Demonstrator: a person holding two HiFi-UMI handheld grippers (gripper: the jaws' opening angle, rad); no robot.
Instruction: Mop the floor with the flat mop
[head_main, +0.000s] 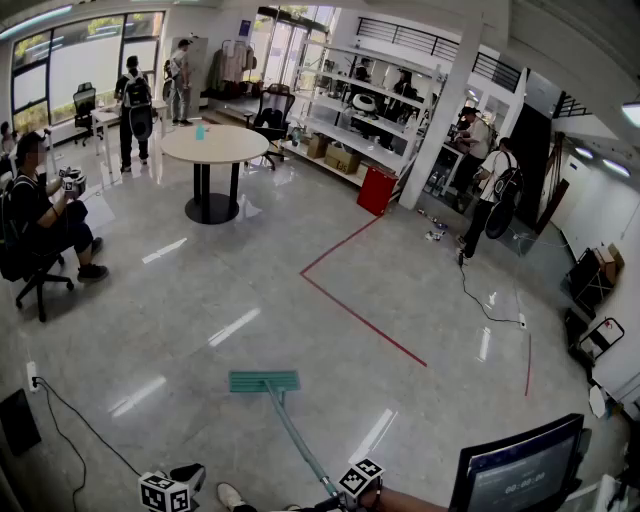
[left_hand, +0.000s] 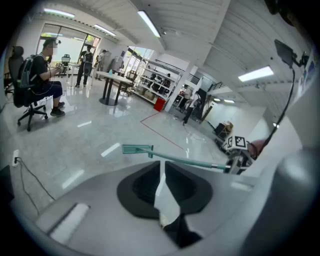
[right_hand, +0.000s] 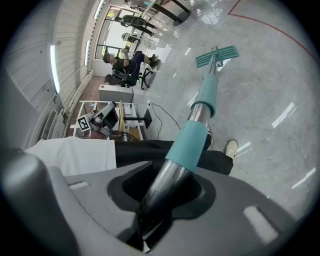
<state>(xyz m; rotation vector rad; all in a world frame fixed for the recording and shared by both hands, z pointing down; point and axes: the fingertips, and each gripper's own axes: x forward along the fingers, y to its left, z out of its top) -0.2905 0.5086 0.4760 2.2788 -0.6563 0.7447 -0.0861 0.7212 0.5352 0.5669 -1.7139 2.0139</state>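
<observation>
At far left a seated person (head_main: 40, 215) sits well apart from our work, and a loose cable (head_main: 75, 420) trails across the floor (head_main: 200, 300) at lower left; we judge that a snag risk if the mop swings that way.

Next comes our left gripper (head_main: 165, 492), low and close to our body. In the left gripper view its fingers (left_hand: 145, 187) are drawn almost together, with only a thin slit between them and nothing in it. It takes no part in the grip and is held off to the side of the pole.

Right of it, the flat mop's teal mop head (head_main: 264, 381) lies flat on the bare floor ahead of us, short of the red line (head_main: 350, 310). The handle (head_main: 295, 435) slants back from the head toward us, a low angle that seems meant to keep the pad pressed flat while pushing.

The right gripper (head_main: 358, 480) carries the mop alone. In the right gripper view its fingers (right_hand: 125, 187) are clamped round the dark metal part of the handle, just below the teal sleeve, so that the pole runs straight out between them to the head.

At far right a monitor (head_main: 520, 470) stands near our side; we would keep strokes forward, away from it.
</observation>
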